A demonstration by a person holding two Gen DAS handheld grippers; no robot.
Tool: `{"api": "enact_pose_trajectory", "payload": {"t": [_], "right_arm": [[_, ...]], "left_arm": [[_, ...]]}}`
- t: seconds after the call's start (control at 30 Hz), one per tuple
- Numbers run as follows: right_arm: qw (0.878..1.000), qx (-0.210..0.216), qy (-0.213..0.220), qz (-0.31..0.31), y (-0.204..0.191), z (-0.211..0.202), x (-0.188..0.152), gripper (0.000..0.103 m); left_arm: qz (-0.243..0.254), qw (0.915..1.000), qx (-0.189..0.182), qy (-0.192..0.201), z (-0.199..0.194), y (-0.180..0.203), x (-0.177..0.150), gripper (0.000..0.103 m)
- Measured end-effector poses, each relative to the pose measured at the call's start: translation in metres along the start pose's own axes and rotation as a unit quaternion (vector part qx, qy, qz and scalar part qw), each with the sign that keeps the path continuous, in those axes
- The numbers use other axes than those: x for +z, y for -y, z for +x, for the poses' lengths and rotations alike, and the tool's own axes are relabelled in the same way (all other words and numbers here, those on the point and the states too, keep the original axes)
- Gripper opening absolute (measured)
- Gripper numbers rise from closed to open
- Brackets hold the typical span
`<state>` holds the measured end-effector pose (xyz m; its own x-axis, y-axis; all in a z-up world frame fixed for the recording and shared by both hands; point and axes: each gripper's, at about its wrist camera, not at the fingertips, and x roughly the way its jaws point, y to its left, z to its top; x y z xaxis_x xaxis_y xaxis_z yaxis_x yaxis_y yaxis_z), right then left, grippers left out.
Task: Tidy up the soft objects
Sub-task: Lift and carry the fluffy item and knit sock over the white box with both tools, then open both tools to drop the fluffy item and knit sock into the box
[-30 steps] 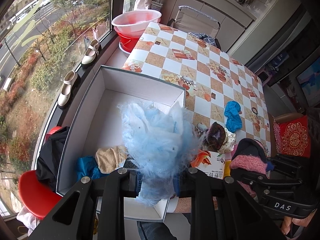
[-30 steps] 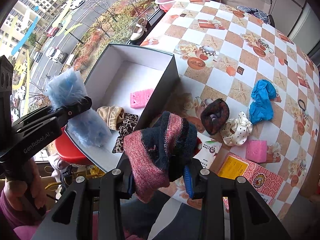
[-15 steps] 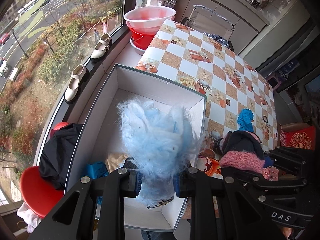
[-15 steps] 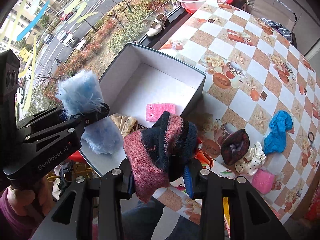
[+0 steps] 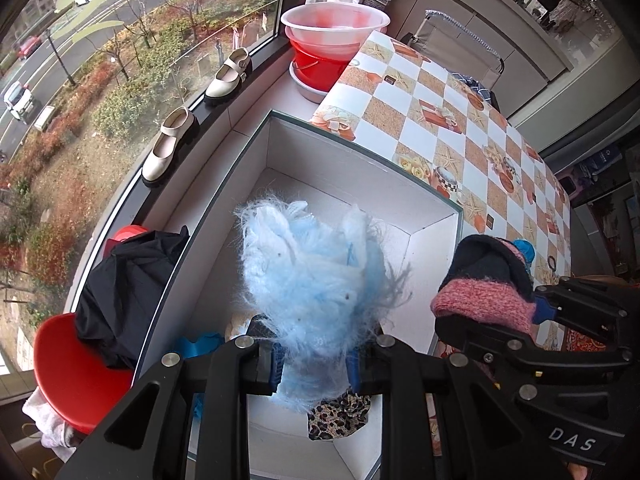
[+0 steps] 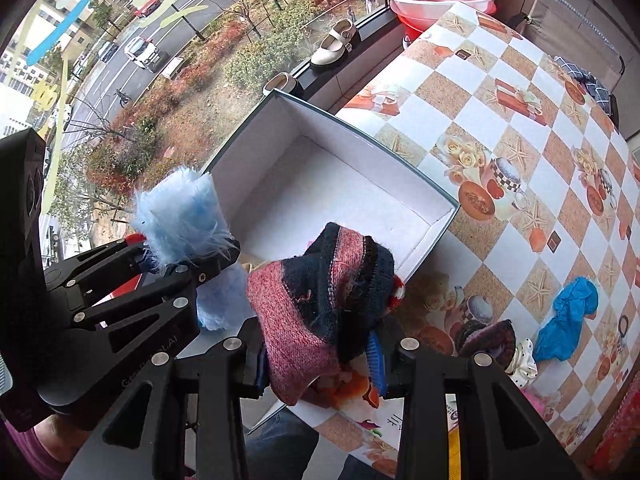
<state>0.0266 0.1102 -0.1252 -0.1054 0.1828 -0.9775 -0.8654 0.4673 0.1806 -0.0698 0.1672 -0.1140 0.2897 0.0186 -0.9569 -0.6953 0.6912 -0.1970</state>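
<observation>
My left gripper (image 5: 314,364) is shut on a fluffy light-blue cloth (image 5: 312,276) and holds it above the near part of an open white box (image 5: 360,176). The cloth also shows in the right wrist view (image 6: 184,208). My right gripper (image 6: 320,364) is shut on a pink and dark knitted sock (image 6: 316,296) beside the box's near right wall (image 6: 436,236); the sock shows in the left wrist view (image 5: 484,280). A leopard-print cloth (image 5: 336,416) and a blue cloth (image 5: 196,344) lie in the box.
On the checkered tablecloth (image 6: 520,128) lie a blue cloth (image 6: 568,320), a dark knitted item (image 6: 488,340) and a white dotted scrunchie (image 6: 522,364). Stacked basins (image 5: 334,36) stand at the table's far end. Shoes (image 5: 168,144) rest on the window sill. A red chair with black fabric (image 5: 124,292) is on the left.
Both grippers have moved forward and left over the box, each still holding its item. The right gripper with the sock now sits at the box's right wall.
</observation>
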Motion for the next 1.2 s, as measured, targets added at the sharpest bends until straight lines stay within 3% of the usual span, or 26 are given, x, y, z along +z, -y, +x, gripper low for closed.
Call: {"api": "enact_pose_trajectory", "payload": {"t": [0.6,0.67,0.77,0.83,0.9,0.93,1.0,1.03,1.07,1.2], "right_arm": [[1.000,0.003,-0.008,-0.001,0.001,0.013,0.013,0.038],[1.000,0.002,-0.007,-0.001,0.002,0.014,0.014,0.038],[1.000,0.001,-0.007,0.004,0.005,0.014,0.016,0.041],[1.000,0.003,-0.004,0.015,0.011,0.013,0.016,0.045],[1.000,0.009,-0.002,0.026,0.017,0.010,0.017,0.046],[1.000,0.010,-0.002,0.029,0.019,0.009,0.017,0.049],[0.999,0.013,0.001,0.034,0.022,0.005,0.017,0.082],[0.999,0.015,0.003,0.036,0.023,0.003,0.017,0.089],[0.999,0.015,0.005,0.039,0.025,0.000,0.017,0.101],[0.997,0.042,0.014,0.058,0.034,-0.017,0.016,0.102]], "left_arm": [[-0.007,0.9997,0.016,-0.015,0.017,-0.003,-0.002,0.028],[-0.007,0.9997,0.018,-0.018,0.019,-0.003,-0.001,0.035],[-0.006,0.9992,0.029,-0.026,0.023,-0.005,0.000,0.061],[-0.004,0.9989,0.028,-0.038,0.026,-0.007,0.000,0.084],[0.000,0.9991,0.022,-0.036,0.026,-0.006,-0.001,0.084],[0.005,0.9993,0.023,-0.031,0.025,-0.004,-0.001,0.085],[0.008,0.9994,0.022,-0.023,0.022,0.000,-0.002,0.091],[0.007,0.9996,0.017,-0.023,0.021,0.001,-0.002,0.103],[0.007,0.9997,0.008,-0.022,0.020,0.002,-0.001,0.102],[-0.001,0.9975,-0.063,-0.031,0.015,0.007,0.005,0.102]]}}
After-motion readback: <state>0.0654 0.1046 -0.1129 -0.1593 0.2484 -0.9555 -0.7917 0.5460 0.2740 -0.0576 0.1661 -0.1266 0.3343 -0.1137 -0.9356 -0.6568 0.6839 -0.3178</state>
